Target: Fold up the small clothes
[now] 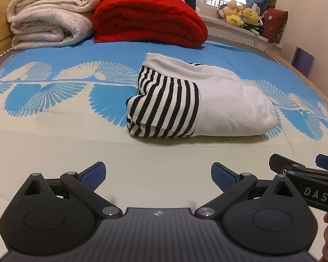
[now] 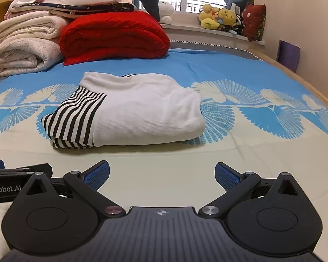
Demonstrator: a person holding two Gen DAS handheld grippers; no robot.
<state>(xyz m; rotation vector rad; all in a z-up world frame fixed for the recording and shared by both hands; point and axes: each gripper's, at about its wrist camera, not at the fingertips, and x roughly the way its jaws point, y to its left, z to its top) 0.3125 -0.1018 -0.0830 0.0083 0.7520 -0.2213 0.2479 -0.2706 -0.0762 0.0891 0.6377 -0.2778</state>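
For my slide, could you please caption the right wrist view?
Open right gripper empty before the folded striped-and-white garment on the blue patterned bed.

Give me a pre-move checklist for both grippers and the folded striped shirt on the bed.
1. Left gripper open and empty: ok, blue pads spread wide, nothing between them.
2. Right gripper open and empty: ok, same spread.
3. Both grippers clear of the shirt: ok, bare bedsheet lies between the fingertips and the cloth.
4. Shirt folded into a compact bundle: ok, white panel on top, striped part wrapped at its left end.
5. Fold edges even: cannot tell, the far side is hidden.
6. Room around the shirt: ok, the red blanket and cream blanket sit apart from it, behind.
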